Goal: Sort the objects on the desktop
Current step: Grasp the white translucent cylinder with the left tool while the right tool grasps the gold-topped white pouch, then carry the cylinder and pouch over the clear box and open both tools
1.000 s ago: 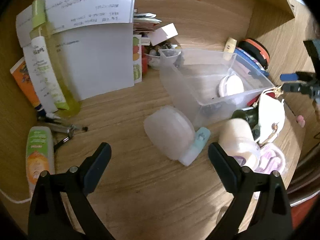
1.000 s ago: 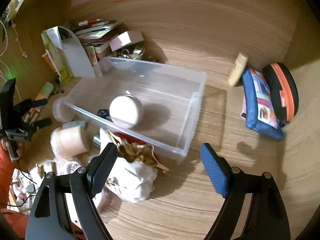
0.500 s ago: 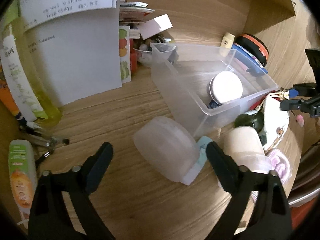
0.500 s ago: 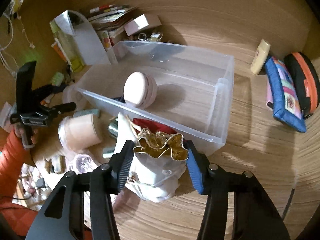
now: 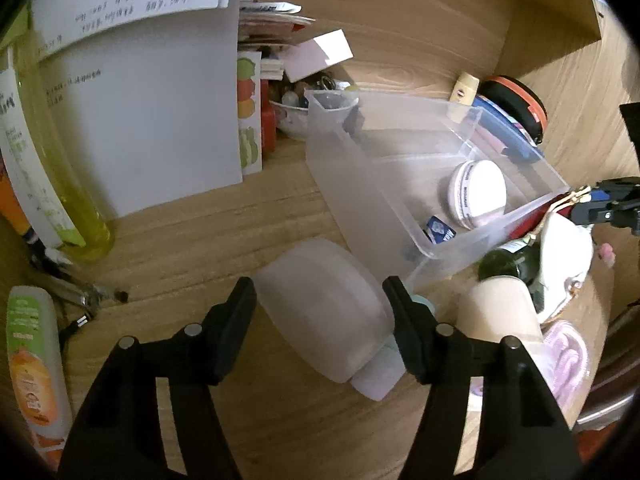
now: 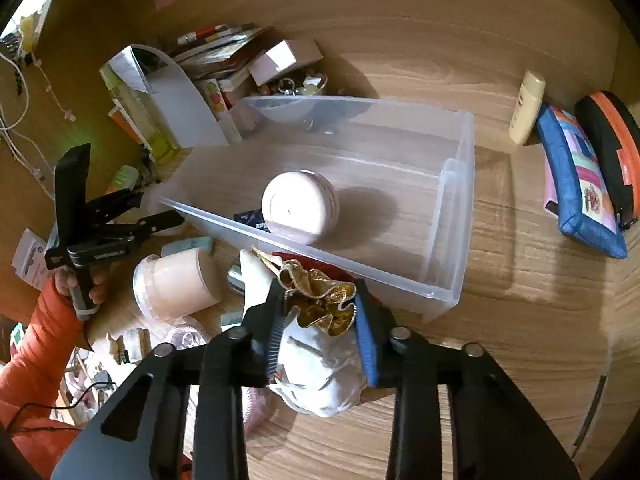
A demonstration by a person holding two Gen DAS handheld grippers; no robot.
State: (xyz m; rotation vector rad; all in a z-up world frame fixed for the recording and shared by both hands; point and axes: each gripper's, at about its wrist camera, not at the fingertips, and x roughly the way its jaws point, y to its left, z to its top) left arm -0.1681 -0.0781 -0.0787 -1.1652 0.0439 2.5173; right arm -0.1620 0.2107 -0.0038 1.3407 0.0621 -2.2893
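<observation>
A clear plastic bin (image 6: 452, 216) stands on the wooden desk and holds a round white jar (image 6: 300, 208); both also show in the left wrist view, the bin (image 5: 360, 184) and the jar (image 5: 476, 194). My right gripper (image 6: 320, 320) is shut on a white drawstring pouch with a gold top (image 6: 320, 376), in front of the bin's near wall. My left gripper (image 5: 320, 316) has its jaws around a frosted round container (image 5: 324, 308); the right finger touches it, the left stands just beside it. A pink cylindrical jar (image 6: 176, 280) lies between the two grippers.
Yellow bottle (image 5: 60, 184), white folder (image 5: 160, 120) and orange tube (image 5: 28, 360) stand at the left. A blue pouch (image 6: 576, 184), orange-black case (image 6: 612, 140) and cream tube (image 6: 526, 108) lie right of the bin. A bowl of trinkets (image 6: 300, 82) sits behind it.
My right gripper has closed on the white pouch. My left gripper has moved forward and narrowed its jaws around the frosted container.
</observation>
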